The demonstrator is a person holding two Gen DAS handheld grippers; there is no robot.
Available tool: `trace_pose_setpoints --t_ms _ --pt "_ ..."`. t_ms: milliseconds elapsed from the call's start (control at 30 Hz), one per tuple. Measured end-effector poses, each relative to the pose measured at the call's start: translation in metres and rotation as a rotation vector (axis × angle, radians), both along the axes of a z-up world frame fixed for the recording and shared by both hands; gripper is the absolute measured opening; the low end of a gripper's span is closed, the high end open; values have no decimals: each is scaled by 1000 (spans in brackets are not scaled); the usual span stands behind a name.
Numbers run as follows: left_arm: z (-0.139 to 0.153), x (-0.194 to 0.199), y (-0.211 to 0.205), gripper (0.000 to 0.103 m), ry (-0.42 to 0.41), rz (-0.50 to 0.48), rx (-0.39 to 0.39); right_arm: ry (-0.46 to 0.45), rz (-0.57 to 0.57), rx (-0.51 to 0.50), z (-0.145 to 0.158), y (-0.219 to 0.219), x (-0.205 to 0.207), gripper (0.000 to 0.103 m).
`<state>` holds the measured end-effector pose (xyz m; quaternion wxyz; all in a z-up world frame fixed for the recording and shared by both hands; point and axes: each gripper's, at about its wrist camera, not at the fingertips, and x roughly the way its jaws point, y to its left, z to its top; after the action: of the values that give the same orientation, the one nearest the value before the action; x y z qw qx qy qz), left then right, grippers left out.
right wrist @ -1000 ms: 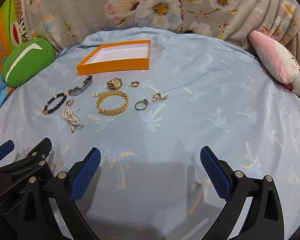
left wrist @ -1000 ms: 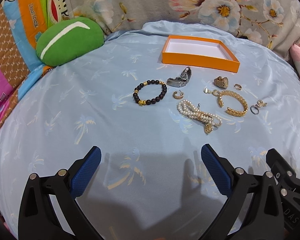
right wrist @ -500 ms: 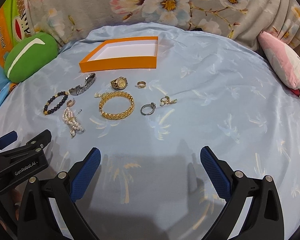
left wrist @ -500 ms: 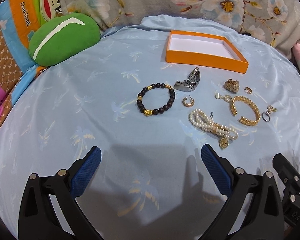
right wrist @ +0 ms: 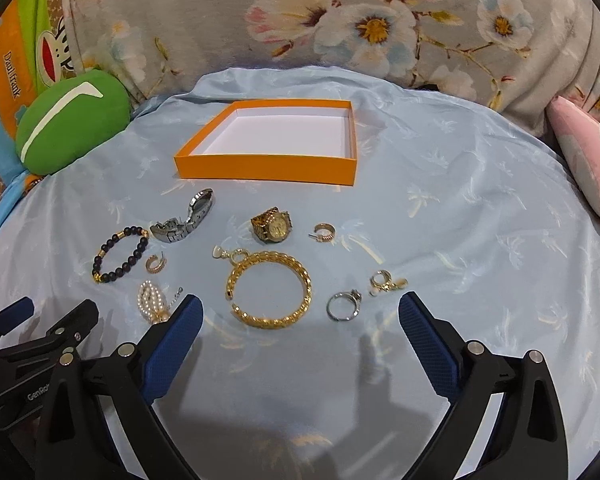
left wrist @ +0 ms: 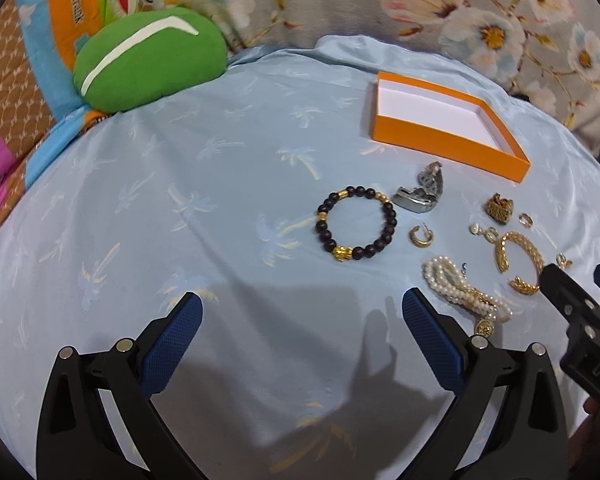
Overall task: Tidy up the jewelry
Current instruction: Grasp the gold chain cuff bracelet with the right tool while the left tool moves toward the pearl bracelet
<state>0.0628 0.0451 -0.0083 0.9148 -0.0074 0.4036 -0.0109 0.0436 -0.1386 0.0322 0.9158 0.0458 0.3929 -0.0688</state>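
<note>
An empty orange box (right wrist: 268,168) (left wrist: 444,140) with a white inside sits at the back of the blue cloth. In front of it lie a gold bangle (right wrist: 269,289) (left wrist: 520,260), a gold watch (right wrist: 271,225), a silver watch (right wrist: 184,216) (left wrist: 420,194), a black bead bracelet (left wrist: 356,224) (right wrist: 120,254), a pearl strand (left wrist: 464,292) (right wrist: 152,300), a silver ring (right wrist: 343,306) and small gold earrings (right wrist: 324,233). My right gripper (right wrist: 298,322) is open just short of the bangle. My left gripper (left wrist: 300,326) is open, short of the bead bracelet.
A green cushion (left wrist: 148,58) lies at the back left against printed fabric. A floral cover (right wrist: 380,20) rises behind the box. A pink pillow (right wrist: 592,160) sits at the right edge. Bare blue cloth (left wrist: 160,220) spreads left of the jewelry.
Both grippers have moved forward toward the jewelry, which now looks larger and nearer. The right one now reaches the bangle's near edge. Nothing was picked up.
</note>
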Motion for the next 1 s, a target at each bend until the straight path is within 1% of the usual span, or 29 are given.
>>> trace_pose_setpoints --t_ms 33,100,233,367,433,467,533,667,800,1000 --pt "-1 1 2 98 8 2 -13 6 3 0 -2 1 5 92" --pt "-3 3 2 98 17 3 -19 20 1 -1 -5 3 15 90" --pt "-3 1 0 98 14 -7 -22 53 -9 29 -13 1 28 89" --pt "-4 1 -3 98 16 -18 -14 68 -7 24 -16 2 33 89" --pt "-4 1 -4 98 17 -22 -14 88 -2 19 -18 4 36 80" --pt "-4 2 -4 98 18 -24 -14 101 -3 19 -20 4 37 77" --pt "-4 2 -4 98 20 -29 -19 124 -4 36 -24 2 40 67" --pt "-4 3 -4 98 24 -30 -26 129 -4 32 -25 2 40 65" --pt "-4 3 -4 98 23 -31 -25 120 7 34 -24 4 38 56" --pt "-4 3 -5 98 24 -30 -27 97 12 57 -21 2 31 55"
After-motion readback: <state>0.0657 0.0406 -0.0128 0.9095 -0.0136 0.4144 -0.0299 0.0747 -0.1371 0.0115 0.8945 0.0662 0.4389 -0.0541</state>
